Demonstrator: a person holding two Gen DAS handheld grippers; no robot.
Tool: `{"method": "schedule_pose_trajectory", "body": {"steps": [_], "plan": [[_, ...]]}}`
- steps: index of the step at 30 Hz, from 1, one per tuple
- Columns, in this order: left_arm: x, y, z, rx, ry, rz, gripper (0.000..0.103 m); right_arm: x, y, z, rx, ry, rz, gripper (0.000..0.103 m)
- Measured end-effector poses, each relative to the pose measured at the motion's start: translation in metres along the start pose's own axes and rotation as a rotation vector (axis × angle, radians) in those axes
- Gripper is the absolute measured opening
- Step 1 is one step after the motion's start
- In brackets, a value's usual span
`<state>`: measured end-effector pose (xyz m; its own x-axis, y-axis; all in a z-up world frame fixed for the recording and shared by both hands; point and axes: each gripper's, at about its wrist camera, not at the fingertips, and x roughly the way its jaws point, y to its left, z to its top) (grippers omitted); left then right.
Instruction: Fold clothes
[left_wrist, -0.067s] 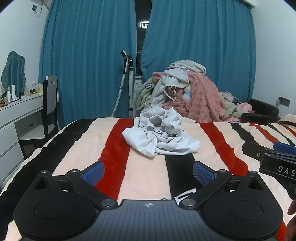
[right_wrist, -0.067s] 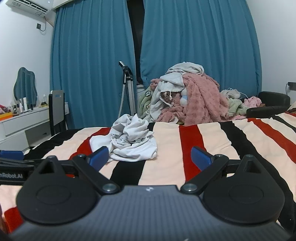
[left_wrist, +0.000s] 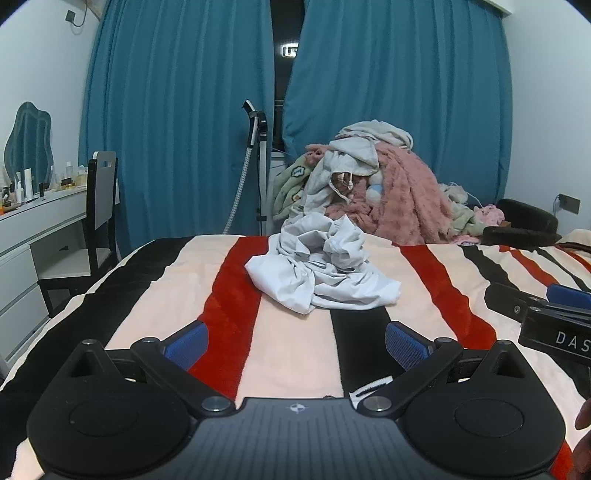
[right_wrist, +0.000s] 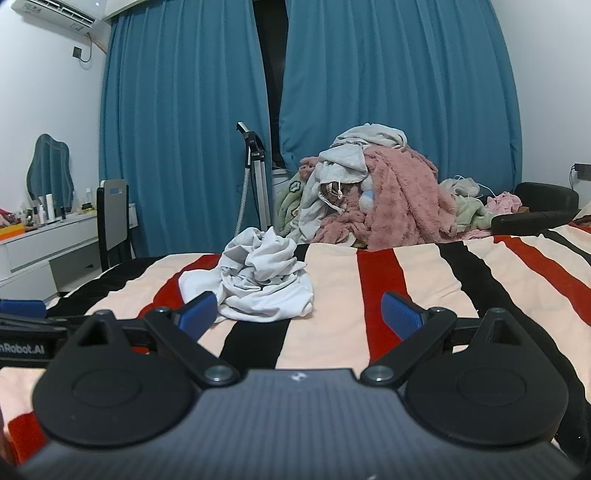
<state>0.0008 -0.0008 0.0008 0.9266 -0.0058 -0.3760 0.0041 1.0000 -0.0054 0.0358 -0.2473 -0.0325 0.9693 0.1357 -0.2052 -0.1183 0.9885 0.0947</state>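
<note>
Striped bed (left_wrist: 295, 354) — crumpled white garment (left_wrist: 325, 273) on it.

Left gripper (left_wrist: 297, 343): black linkage arms, blue ribbed pads (left_wrist: 406, 347), silver pivot screws, crosshair mark behind them.

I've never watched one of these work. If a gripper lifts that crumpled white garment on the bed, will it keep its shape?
Probably not. The white garment lies in soft, deep creases, so it likely droops and unfurls when lifted. It looks thin, so probably light. Pushed across the fuzzy striped blanket, it would likely bunch rather than slide.
</note>
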Motion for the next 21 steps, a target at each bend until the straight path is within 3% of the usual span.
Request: {"method": "schedule_pose_trajectory", "body": {"steps": [21], "plan": [[0.004,0.005,0.003,-0.017,0.02,0.02,0.102,0.001,-0.002,0.0,0.012,0.017,-0.008,0.097]]}}
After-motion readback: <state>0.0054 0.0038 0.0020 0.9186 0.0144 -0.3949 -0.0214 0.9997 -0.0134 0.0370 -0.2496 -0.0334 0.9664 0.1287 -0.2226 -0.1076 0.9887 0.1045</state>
